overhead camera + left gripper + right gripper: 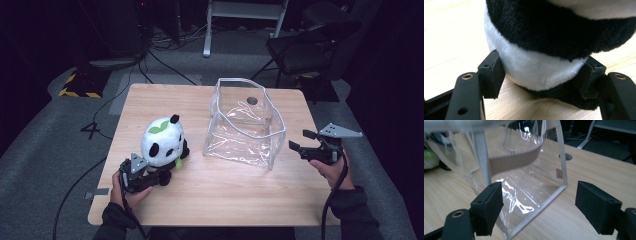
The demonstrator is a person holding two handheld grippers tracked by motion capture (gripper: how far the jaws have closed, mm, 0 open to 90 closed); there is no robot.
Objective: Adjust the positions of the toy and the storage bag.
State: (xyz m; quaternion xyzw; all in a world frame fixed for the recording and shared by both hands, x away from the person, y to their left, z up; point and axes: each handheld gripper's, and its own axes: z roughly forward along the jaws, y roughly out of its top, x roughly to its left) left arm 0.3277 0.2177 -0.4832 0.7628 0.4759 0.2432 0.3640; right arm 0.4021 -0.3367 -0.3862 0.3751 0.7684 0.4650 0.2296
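Left gripper (pixel 150 176) sits at the near-left of the counter (pixel 240 195), fingers (pixel 495 75) clamped on the lower body of the panda plush (pixel 162 142); in the left gripper view both pads press into the white and black fur from either side, with the plush's base resting on the wood. Panda sits upright on the left half of the counter, green leaf on its head, black ear at the far side, well apart from the clear bag (pixel 247 122). The bag stands open-topped just right of centre, grey-trimmed rim up, near edge creased and glossy. Right gripper (pixel 299 142) is at the right edge of the counter, just beside the bag's near-right corner and not touching it; fingers (pixel 487 206) spread wide with nothing between them. In the right gripper view the bag's corner seam (pixel 537 210) and a brown strap inside it (pixel 514 161) lie ahead of the gap, the bag closer to the left-hand pad. A round hole in the counter (pixel 252 100) shows through the bag at the far side. Beyond the counter: grey floor, cables, a black chair (pixel 310 47) far right.
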